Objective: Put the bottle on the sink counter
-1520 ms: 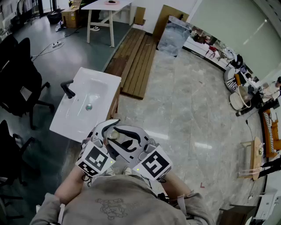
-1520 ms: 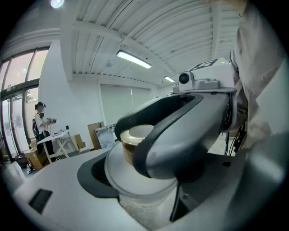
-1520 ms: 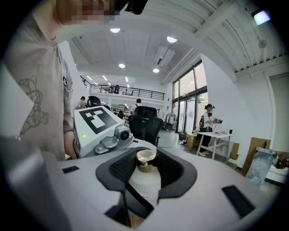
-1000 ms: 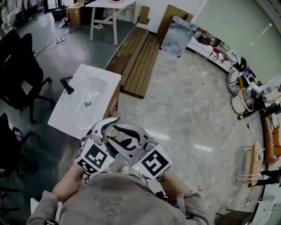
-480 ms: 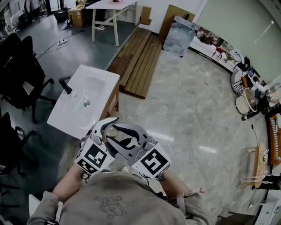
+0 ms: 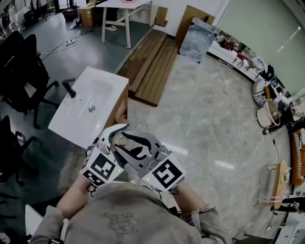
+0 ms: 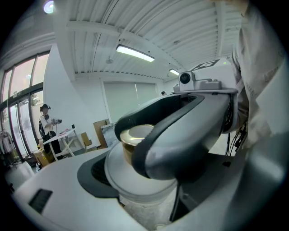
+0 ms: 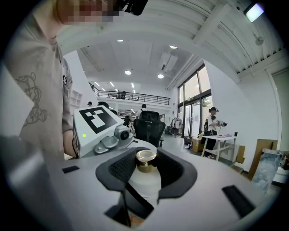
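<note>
A white bottle (image 6: 123, 141) with a gold cap is held upright close to the person's chest. Both grippers hold it. My left gripper (image 6: 117, 137) clasps it from the left and my right gripper (image 6: 130, 144) from the right. In the right gripper view the dark pads (image 8: 118, 170) hug the bottle (image 8: 145, 161) just below its cap. In the left gripper view the bottle (image 7: 137, 135) rests against a dark pad (image 7: 92, 177), partly hidden by the right gripper's jaw. The white sink counter (image 6: 71, 125) with a black faucet (image 6: 69, 88) stands just ahead on the left.
Black office chairs (image 6: 21, 71) stand left of the sink. Wooden planks (image 6: 147, 62) lie on the floor beyond it, with a white table (image 6: 126, 9) further back. Marble floor stretches to the right. A person (image 8: 211, 124) stands by a table in the distance.
The sink counter has slid slightly left in the head view as the person shifts. Both grippers keep the same hold on the bottle.
</note>
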Tool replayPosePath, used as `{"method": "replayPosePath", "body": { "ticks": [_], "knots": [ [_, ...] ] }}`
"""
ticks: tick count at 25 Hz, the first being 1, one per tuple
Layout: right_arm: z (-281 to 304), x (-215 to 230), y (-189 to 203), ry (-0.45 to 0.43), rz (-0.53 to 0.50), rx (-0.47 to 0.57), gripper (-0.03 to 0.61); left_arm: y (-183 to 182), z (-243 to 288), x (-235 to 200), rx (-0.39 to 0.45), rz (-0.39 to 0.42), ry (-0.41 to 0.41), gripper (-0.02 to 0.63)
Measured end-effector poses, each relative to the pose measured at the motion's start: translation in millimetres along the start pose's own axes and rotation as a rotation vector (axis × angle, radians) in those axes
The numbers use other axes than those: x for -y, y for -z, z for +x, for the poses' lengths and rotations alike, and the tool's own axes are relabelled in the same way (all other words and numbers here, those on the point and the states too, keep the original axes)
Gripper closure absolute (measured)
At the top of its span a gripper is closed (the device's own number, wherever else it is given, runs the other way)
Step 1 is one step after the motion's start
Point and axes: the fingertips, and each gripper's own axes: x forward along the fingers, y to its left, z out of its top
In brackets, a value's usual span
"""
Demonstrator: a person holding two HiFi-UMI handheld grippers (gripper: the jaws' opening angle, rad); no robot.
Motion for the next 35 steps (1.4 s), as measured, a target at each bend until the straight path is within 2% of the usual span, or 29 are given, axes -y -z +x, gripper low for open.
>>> {"method": "replayPosePath", "body": {
  "ticks": [8, 16, 25, 35],
  "knots": [
    [12, 21, 13, 0.002, 0.021, -0.003, 0.434, 10, 18, -17, -0.011, 0.001, -0.002, 0.281],
    [35, 63, 21, -0.006, 0.016, -0.002, 0.434, 17, 45, -58, -0.01, -0.002, -0.008, 0.281],
    [81, 126, 34, -0.018, 0.045, -0.035, 0.434, 36, 81, -126, -0.04, -0.036, -0.006, 0.281],
    [144, 200, 39, -0.048, 0.053, -0.07, 0.434, 48, 116, -216, -0.034, -0.066, -0.018, 0.281]
  ]
}}
